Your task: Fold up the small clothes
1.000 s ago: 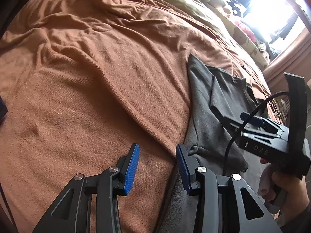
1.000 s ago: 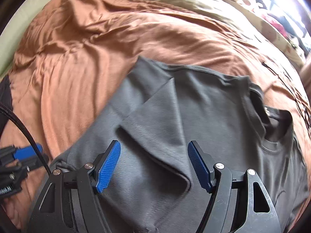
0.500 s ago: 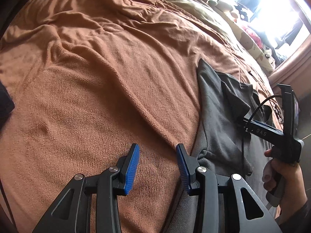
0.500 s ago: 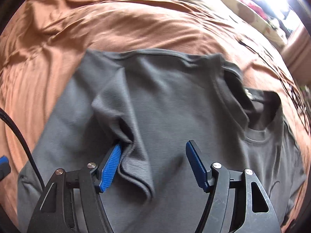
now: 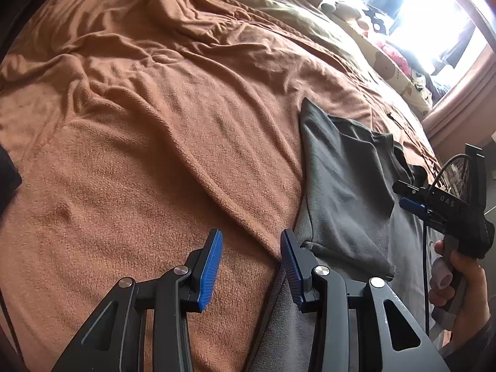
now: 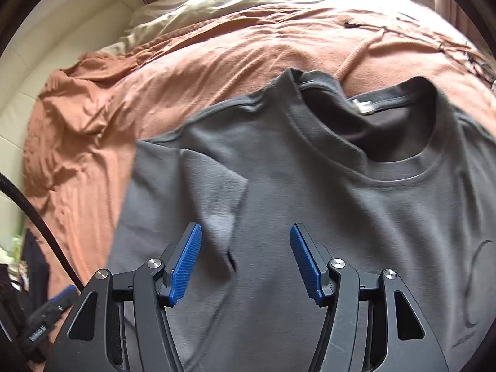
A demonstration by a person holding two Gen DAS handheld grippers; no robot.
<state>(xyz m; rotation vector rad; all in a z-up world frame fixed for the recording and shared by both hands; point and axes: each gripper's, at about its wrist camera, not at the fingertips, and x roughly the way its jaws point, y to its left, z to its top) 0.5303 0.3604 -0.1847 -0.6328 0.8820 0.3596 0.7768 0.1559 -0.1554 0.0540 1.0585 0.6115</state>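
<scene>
Rumpled orange-brown blanket (image 5: pixel 161 142) covers the bed and serves as the folding surface; a grey T-shirt (image 6: pixel 310 204) lies spread on it, front up.

Nearest in the left wrist view, the left tongs (image 5: pixel 251 263) stand open and empty, low over the blanket. Their right pad sits just at the shirt's near left edge; their left pad is over bare blanket.

In the right wrist view, the right tongs (image 6: pixel 246 260) are likewise open and grip nothing. They hover above the chest of the shirt. Just beyond their left pad lies the left sleeve (image 6: pixel 198 192), turned inward onto the body of the shirt. In the left wrist view the same tool is seen to the right, held in a hand (image 5: pixel 462 282).

Step in hand, as judged: the first side fold. The sleeve is in, but it lies creased and its cuff stands slightly raised. The far right side of the shirt is not folded.

Next move, as judged: close one set of tongs on the folded side edge and carry it toward the centre line, or flatten the sleeve first. A shallow pinch on the top layer only is required; a deep bite could take the blanket as well.

Farther out, the collar (image 6: pixel 390 142) with its white label (image 6: pixel 362 105) lies open toward the far end. Open blanket extends widely to the left and beyond the collar. A pale sheet (image 6: pixel 198 9) edges the far side of the bed.
</scene>
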